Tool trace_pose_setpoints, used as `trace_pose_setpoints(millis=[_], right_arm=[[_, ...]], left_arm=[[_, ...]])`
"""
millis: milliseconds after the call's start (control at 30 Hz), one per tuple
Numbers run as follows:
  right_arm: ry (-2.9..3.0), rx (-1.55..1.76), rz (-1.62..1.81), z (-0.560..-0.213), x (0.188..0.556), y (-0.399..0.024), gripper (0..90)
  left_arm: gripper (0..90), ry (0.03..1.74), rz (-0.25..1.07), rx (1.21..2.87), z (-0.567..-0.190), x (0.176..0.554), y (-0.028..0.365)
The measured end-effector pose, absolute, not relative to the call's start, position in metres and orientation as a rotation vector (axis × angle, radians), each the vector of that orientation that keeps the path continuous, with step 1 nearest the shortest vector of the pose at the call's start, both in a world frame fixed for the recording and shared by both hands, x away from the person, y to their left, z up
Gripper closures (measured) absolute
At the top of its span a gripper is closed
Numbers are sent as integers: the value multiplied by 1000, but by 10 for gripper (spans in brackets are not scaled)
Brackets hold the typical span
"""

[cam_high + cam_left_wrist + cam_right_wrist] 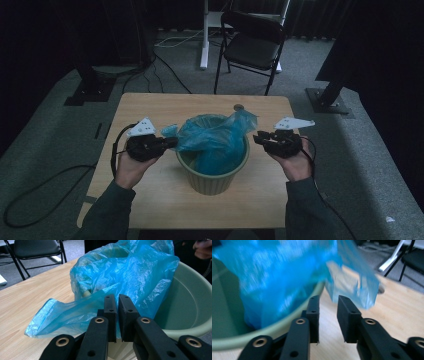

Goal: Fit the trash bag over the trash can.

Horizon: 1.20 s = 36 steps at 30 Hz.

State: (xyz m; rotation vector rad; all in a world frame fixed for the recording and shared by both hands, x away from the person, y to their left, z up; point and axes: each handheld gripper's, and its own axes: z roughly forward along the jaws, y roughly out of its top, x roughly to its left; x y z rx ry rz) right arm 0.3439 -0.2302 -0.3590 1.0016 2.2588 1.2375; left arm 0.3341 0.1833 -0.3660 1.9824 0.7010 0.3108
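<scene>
A pale green ribbed bin point(212, 177) stands mid-table with a crinkled blue plastic bag point(220, 137) stuffed in its mouth. My left gripper point(171, 142) sits at the bin's left rim. In the left gripper view this gripper point(117, 298) is shut on a stretched flap of the blue bag point(125, 272), just outside the green bin point(190, 307). My right gripper point(258, 137) hovers by the bin's right rim. In the right gripper view its jaws point(329, 300) stand apart with nothing between them; a loose blurred corner of the bag point(354, 287) hangs just beyond the tips, above the bin's rim point(274, 326).
The wooden table point(150, 107) has a small round mark or object point(239, 107) near its far edge. A black folding chair point(252, 42) and a white desk leg point(204, 35) stand behind it. Cables point(45, 190) trail over the grey carpet at left.
</scene>
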Motion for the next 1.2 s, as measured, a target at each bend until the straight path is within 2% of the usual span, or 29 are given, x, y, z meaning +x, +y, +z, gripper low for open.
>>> trace_pose_setpoints(millis=[367,667,867,1200], right_arm=[[2217,914,1322,-325,345,-211,646],[2222,913,1330,-319,355,-198,617],[2303,936,1275,-332,363,-197,888],[2339,948,1237,-349,346,-204,899]], left_arm=[[849,694,309,1982,-366,334,181],[849,686,301,1979,-366,332,178],[850,680,293,1986,-370,328,176],[860,680,287,1962,-371,312,179]])
